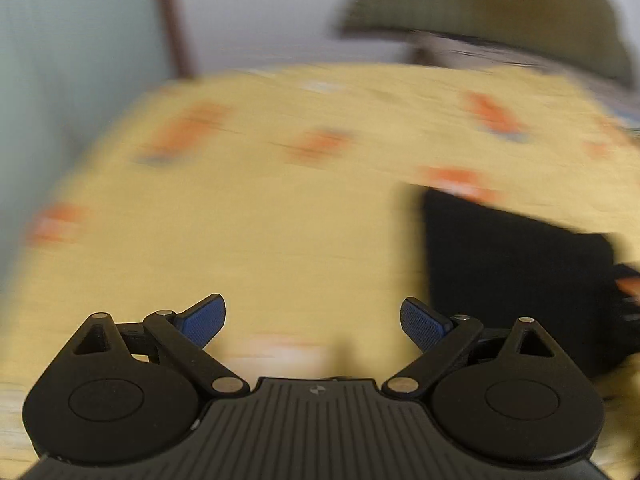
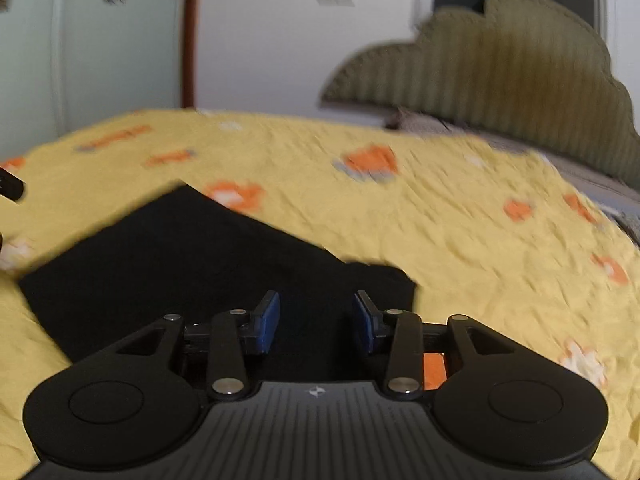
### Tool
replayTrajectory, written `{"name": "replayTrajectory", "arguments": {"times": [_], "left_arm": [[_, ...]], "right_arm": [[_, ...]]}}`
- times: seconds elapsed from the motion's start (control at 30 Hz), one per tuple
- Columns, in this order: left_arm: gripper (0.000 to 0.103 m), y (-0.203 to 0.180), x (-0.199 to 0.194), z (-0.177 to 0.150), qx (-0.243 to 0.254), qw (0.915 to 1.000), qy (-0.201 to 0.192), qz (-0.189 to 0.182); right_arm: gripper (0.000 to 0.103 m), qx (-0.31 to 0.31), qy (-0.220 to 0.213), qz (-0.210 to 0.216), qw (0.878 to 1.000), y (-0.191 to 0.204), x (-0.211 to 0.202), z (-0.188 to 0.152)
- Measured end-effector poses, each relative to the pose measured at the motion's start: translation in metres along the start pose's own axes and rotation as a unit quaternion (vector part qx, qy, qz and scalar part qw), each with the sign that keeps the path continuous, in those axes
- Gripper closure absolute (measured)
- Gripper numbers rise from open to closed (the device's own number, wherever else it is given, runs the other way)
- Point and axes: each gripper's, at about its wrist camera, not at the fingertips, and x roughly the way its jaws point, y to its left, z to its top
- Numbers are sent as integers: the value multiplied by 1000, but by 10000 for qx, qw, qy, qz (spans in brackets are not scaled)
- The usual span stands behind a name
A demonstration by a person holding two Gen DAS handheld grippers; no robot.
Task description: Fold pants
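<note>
The black pants [image 2: 192, 264] lie folded into a flat block on the yellow bedspread [image 2: 440, 220]. My right gripper [image 2: 316, 320] is open and empty, its blue pads [image 2: 269, 320] just above the near edge of the pants. In the blurred left wrist view the pants [image 1: 504, 272] lie at the right, and my left gripper [image 1: 313, 322] is wide open and empty over bare bedspread [image 1: 280, 220] to their left.
The bed has an olive scalloped headboard [image 2: 520, 92] at the far right. A white wall [image 2: 280, 40], a brown door frame [image 2: 191, 32] and a pale panel [image 2: 100, 52] stand behind the bed. The left gripper's tip [image 2: 10, 186] shows at the left edge.
</note>
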Motion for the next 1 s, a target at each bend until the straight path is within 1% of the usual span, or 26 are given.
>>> {"name": "replayTrajectory", "arguments": {"times": [0.07,0.1,0.13,0.17,0.2,0.23,0.3,0.33,0.37,0.4,0.43,0.47,0.5,0.53,0.57,0.6,0.67,0.73,0.8,0.83,0.93,1.0], "left_arm": [[7,27,-18,0,173,9964,-186,808],[7,34,-28,0,294,9937,-263,1050],[6,37,-35,1,385,9926,-356,1091],[5,37,-42,2,395,9934,-489,958],[4,36,-45,4,291,9956,-595,656],[0,35,-43,7,81,9979,-579,286],[2,27,-31,9,-226,9984,-404,-326],[3,22,-25,6,-271,9976,-330,-538],[3,17,-19,2,-260,9973,-232,-649],[3,12,-12,-4,-148,9976,-126,-665],[3,10,-5,-11,-45,9982,-80,-585],[3,9,3,-20,60,9992,-52,-386],[4,8,10,-28,225,9996,-46,-150],[4,10,18,-35,485,9988,-30,-36],[4,5,20,-43,763,9971,-27,-28],[4,0,22,-49,980,9951,-40,-94],[4,-10,20,-60,1366,9895,-129,-443],[4,-18,15,-70,1642,9827,-233,-818],[2,-24,10,-75,1845,9757,-400,-1108],[3,-29,9,-77,1886,9739,-438,-1183],[3,-45,12,-79,2035,9671,-542,-1426],[3,-54,18,-81,2103,9643,-548,-1509]], "right_arm": [[64,-18,-135,534,9985,17,-4,6],[64,-30,-177,812,9965,28,-4,9],[64,-27,-187,1055,9942,39,-1,12],[64,-58,-155,1244,9921,52,5,16],[64,-182,-128,1360,9905,67,11,19],[64,-346,-88,1397,9895,83,17,21],[64,-838,-67,1402,9865,113,19,23],[64,-1104,-136,1405,9838,126,14,20],[64,-1265,-167,1506,9803,133,6,17],[64,-1234,-116,1751,9767,136,-1,13],[64,-1103,4,2156,9702,136,-5,8],[64,-1004,101,2532,9621,137,-9,3],[64,-926,152,2708,9580,139,-11,-4],[64,-878,206,2657,9598,144,-11,-10],[64,-887,251,2542,9628,149,-10,-15],[64,-957,281,2383,9661,155,-8,-21],[64,-1080,337,2053,9721,165,-4,-27],[64,-1039,368,1843,9767,164,-1,-28],[63,-886,350,1789,9792,157,-1,-27],[63,-837,371,1753,9802,155,-1,-27],[63,-963,352,1536,9828,145,-3,-28],[59,-1111,262,1319,9847,139,-7,-30]]}}
